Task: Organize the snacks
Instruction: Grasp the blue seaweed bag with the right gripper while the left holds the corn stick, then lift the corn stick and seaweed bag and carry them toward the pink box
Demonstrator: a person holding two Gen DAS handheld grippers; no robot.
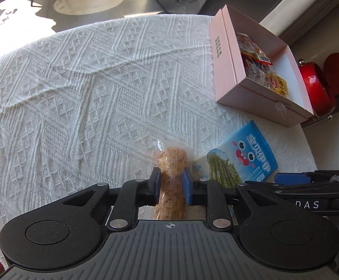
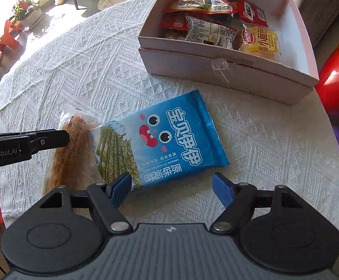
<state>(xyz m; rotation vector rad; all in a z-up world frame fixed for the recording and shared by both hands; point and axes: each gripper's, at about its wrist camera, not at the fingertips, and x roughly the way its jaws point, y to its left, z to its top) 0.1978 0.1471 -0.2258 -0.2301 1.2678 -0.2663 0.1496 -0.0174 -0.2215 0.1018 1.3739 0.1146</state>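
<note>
The left gripper (image 1: pixel 171 184) is clamped on a clear-wrapped brown biscuit (image 1: pixel 172 182) near the table's edge. The right gripper (image 2: pixel 172 186) is spread wide with nothing in it, straddling the near end of a blue seaweed packet (image 2: pixel 169 137) reading "ORIGINAL FLAVOR", which overlaps the biscuit. Beyond lies bare white knitted cloth (image 2: pixel 76 70), then the pink box (image 2: pixel 216 70) of snacks by the far edge.

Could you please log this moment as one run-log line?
left claw: shut on brown snack | right claw: open, near blue seaweed pack | box: holds snacks
</note>
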